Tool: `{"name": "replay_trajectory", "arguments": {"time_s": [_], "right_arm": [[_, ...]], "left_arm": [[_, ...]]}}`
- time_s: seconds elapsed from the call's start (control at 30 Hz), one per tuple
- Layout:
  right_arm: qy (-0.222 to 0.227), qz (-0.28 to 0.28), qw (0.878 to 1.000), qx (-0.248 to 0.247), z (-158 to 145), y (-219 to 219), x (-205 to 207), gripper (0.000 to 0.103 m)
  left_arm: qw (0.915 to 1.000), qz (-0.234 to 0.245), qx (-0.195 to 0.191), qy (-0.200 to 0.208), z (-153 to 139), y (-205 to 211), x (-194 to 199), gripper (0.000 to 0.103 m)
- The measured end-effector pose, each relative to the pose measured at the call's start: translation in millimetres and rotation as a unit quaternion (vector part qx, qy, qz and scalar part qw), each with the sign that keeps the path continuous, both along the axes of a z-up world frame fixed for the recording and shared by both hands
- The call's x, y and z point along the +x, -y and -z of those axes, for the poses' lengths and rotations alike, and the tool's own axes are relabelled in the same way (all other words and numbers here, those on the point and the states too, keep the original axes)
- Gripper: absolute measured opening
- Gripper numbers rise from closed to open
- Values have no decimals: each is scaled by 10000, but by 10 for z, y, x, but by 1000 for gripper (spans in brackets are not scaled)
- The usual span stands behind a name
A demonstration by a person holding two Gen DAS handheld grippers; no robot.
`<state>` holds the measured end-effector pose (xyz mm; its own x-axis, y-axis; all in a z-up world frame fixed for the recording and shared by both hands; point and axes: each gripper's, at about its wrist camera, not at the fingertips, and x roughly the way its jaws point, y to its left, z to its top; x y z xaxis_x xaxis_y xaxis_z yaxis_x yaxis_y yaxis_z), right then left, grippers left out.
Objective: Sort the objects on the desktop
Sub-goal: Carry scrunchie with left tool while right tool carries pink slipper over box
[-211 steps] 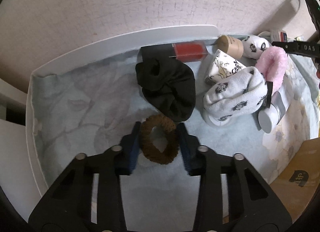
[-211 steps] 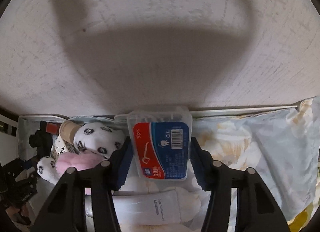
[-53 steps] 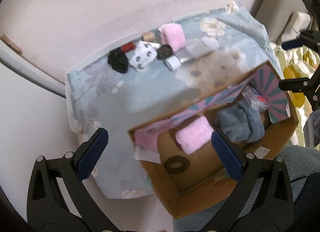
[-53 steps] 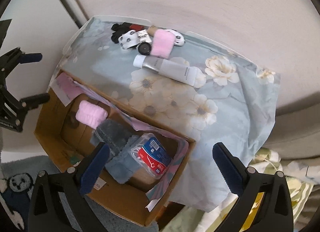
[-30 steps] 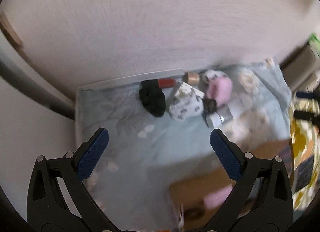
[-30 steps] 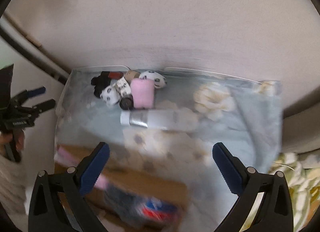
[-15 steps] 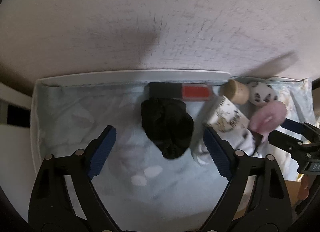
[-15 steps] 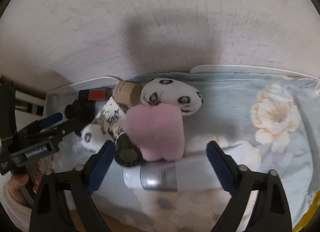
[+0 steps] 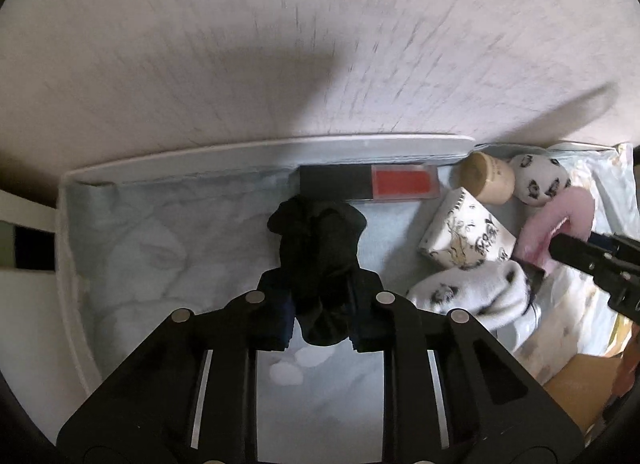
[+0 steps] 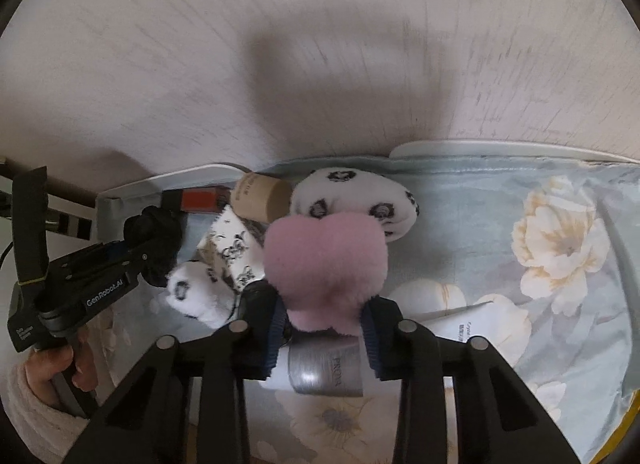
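Observation:
My left gripper [image 9: 320, 320] is shut on a black scrunchie [image 9: 316, 248] that lies on the blue floral cloth [image 9: 160, 264] near the wall. My right gripper [image 10: 324, 344] is shut on a fluffy pink sock roll [image 10: 324, 260], above a silver-capped white tube [image 10: 328, 368]. The left gripper also shows in the right wrist view [image 10: 132, 252], and the pink roll in the left wrist view [image 9: 560, 220].
A red and black box [image 9: 368, 184] lies against the wall. A tan cylinder [image 9: 486, 178], a patterned white box [image 9: 464, 236] and two white spotted socks [image 9: 472, 296] [image 10: 356, 196] crowd between the grippers. A cardboard box edge [image 9: 572, 392] shows at lower right.
Both grippers have moved down close to the table and closed: the left on the black scrunchie, the right on the pink sock roll.

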<state>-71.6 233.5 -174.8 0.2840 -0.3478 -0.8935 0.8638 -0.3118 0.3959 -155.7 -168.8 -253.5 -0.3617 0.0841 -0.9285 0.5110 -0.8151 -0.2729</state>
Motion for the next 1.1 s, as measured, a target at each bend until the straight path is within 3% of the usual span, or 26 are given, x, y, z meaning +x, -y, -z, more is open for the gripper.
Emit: {"name": "replay_trajectory", "arguments": {"time_s": [0.4,0.53,0.73,0.87,1.1], "right_arm": [[-116,-263,9989,-381,-590,-375,-29,28],[-73,-655,9966,-500,-855,-712,-14,28],[-458,-1414,9874,-535,-1242,-1278,72,28],[-688,-1853,9791,-487,-1334,-1592,197,28],[-859,-2346,9677,-333,-1279,-1946,368,28]], "left_arm": [[9991,49,-310,-277,-711,-131,399,18],[9979,222,-457,-398,-1082,-219,542,18],[9931,663,-665,-700,-1572,-462,967,18],[9903,868,-679,-844,-1815,-747,1256,18],[9876,1324,-580,-615,-1783,-1312,1587,18]]}}
